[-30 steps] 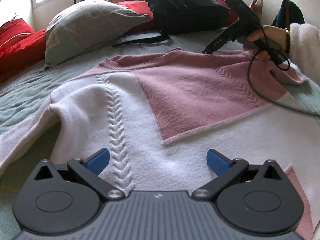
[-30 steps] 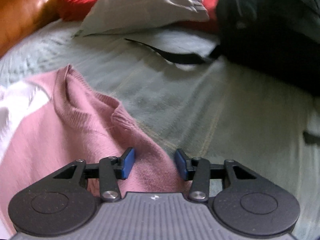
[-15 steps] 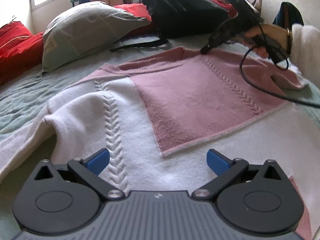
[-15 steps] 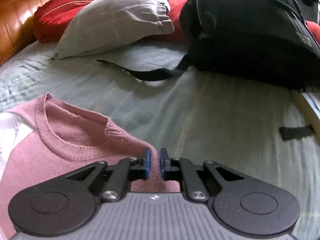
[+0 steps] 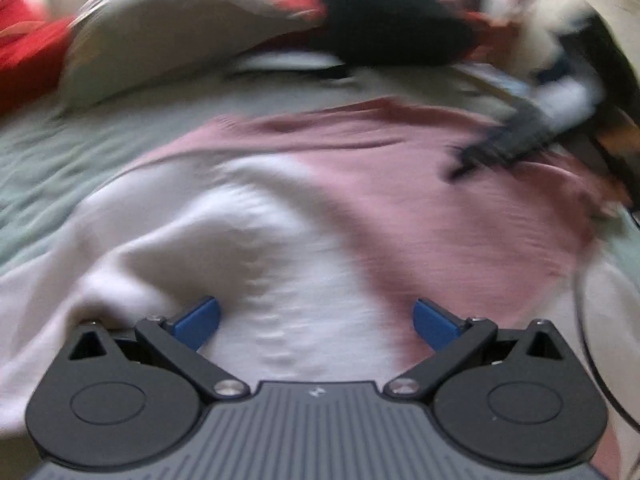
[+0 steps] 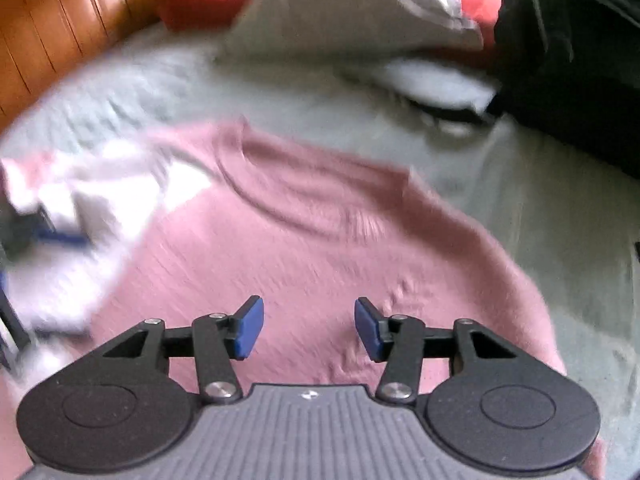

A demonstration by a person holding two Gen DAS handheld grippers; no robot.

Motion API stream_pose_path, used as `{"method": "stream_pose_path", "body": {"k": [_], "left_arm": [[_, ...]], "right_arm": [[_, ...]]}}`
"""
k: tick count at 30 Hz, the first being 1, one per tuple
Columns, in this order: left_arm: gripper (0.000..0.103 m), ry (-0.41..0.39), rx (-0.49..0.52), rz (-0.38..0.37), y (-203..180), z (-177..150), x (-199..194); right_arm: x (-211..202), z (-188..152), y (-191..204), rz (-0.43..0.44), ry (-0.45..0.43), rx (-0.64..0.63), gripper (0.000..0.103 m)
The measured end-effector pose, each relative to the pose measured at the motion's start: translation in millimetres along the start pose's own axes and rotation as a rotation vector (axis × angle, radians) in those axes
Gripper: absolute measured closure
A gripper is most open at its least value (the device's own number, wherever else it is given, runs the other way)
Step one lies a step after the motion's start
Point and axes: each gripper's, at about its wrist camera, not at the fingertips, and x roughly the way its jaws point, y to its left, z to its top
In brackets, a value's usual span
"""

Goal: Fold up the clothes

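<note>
Left wrist view has the left gripper [image 5: 316, 320] right down on the white part of the sweater [image 5: 304, 216], jaws spread wide, gripping nothing. Right gripper [image 6: 305, 326] is about half open over the pink chest, empty too. Sweater's spread flat on the bed [image 6: 540, 200], so I'd say folding hasn't really started; next up, each gripper needs an edge or sleeve to pinch. Farther back: grey pillow [image 5: 168, 28], black backpack [image 5: 392, 20]. Only the right view shows the collar [image 6: 312, 184] and wooden headboard [image 6: 68, 28]. Both are blurry.
</note>
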Motion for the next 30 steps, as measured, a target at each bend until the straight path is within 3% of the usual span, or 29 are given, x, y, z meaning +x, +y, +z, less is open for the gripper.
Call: {"method": "stream_pose_path", "body": {"k": [1, 3, 7, 9, 13, 16, 17, 19, 22, 23, 25, 28, 30], "left_arm": [[0.001, 0.002, -0.014, 0.009, 13, -2, -5], [0.001, 0.017, -0.074, -0.029, 35, -4, -12], [0.001, 0.029, -0.091, -0.006, 32, -1, -27], [0.001, -0.004, -0.061, -0.019, 22, 5, -36], [0.001, -0.056, -0.042, -0.141, 5, 28, -32], [0.001, 0.004, -0.098, -0.235, 7, 41, 2], [0.001, 0.025, -0.118, -0.232, 10, 43, 15], [0.007, 0.024, -0.126, -0.15, 21, 42, 28], [0.011, 0.007, -0.162, -0.155, 36, 40, 20], [0.011, 0.008, -0.151, -0.125, 34, 40, 15], [0.011, 0.015, -0.114, -0.038, 26, 40, 4], [0.008, 0.013, -0.032, 0.026, 0, 36, -15], [0.005, -0.008, 0.036, 0.005, -22, 29, -24]], "right_arm": [[3, -2, -3, 0.004, -0.01, -0.001, 0.047], [2, -2, -9, -0.079, -0.028, -0.012, 0.047], [-7, 2, -16, -0.108, -0.036, 0.074, 0.046], [-15, 2, -13, -0.096, -0.045, 0.089, 0.044], [-30, -6, 20, -0.029, -0.064, 0.023, 0.034], [-27, -16, 34, -0.018, -0.047, -0.002, 0.034], [-25, -20, 33, -0.022, -0.037, 0.009, 0.034], [-23, -32, 23, -0.06, -0.029, 0.039, 0.034], [-36, -48, 2, -0.146, -0.056, 0.07, 0.033], [-43, -52, -6, -0.16, -0.059, 0.096, 0.033], [-59, -59, -12, -0.137, -0.085, 0.162, 0.033], [-84, -67, 13, -0.091, -0.142, 0.138, 0.025], [-90, -73, 38, -0.059, -0.166, 0.101, 0.016]]}}
